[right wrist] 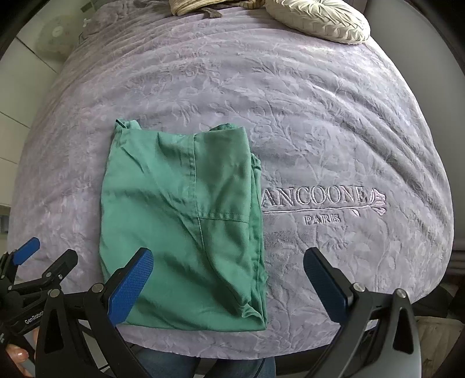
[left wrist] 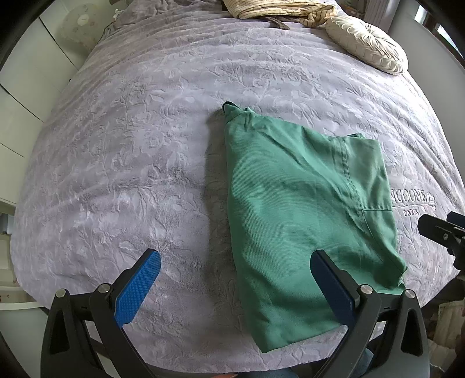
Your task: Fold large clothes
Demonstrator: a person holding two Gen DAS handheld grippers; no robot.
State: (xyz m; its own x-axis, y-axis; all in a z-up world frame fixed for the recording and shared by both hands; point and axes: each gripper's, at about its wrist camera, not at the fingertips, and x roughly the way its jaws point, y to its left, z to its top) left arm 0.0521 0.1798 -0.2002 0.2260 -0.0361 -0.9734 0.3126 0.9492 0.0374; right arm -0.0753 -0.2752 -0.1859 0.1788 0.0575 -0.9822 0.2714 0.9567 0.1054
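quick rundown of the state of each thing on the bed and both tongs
green cotton garment: folded into a rectangle, flat on the blanket
lilac embossed blanket: spread over the bed
cream round pleated cushion: lying at the far end
left tongs: open, empty
right tongs: open, empty

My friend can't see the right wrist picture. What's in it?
A green garment, folded into a tall rectangle, lies flat on a lilac bedspread stitched with "PARIS". The right tongs hang open near it, holding nothing. A cream cushion sits at the bed's far end.
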